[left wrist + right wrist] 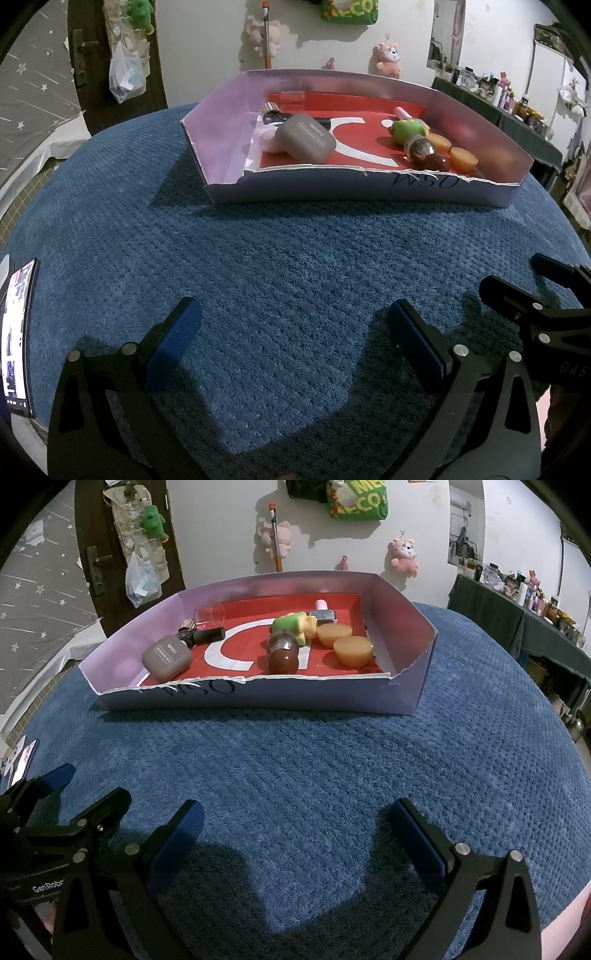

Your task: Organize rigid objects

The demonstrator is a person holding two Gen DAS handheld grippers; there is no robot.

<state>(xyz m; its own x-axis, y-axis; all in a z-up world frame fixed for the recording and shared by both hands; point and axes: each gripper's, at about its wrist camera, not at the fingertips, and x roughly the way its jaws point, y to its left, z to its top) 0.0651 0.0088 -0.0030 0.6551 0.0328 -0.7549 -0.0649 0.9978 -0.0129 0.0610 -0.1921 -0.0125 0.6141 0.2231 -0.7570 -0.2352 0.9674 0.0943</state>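
A shallow lilac cardboard box (332, 190) (258, 698) with a red floor stands at the far side of a blue mat (288, 266) (314, 760). Inside lie a taupe compact case (306, 137) (167, 658), a green toy (406, 130) (291, 624), a brown bottle (423, 149) (282, 653), two orange pucks (463, 158) (352, 649), a dark tube (207, 634) and a small clear glass (212, 614). My left gripper (295, 332) is open and empty above the near mat. My right gripper (295, 830) is open and empty beside it.
A phone (14, 336) (24, 757) with a lit screen lies at the mat's left edge. Plush toys hang on the white wall (388, 59) behind. A cluttered dark shelf (517, 609) stands at the right. A door (110, 554) is at the back left.
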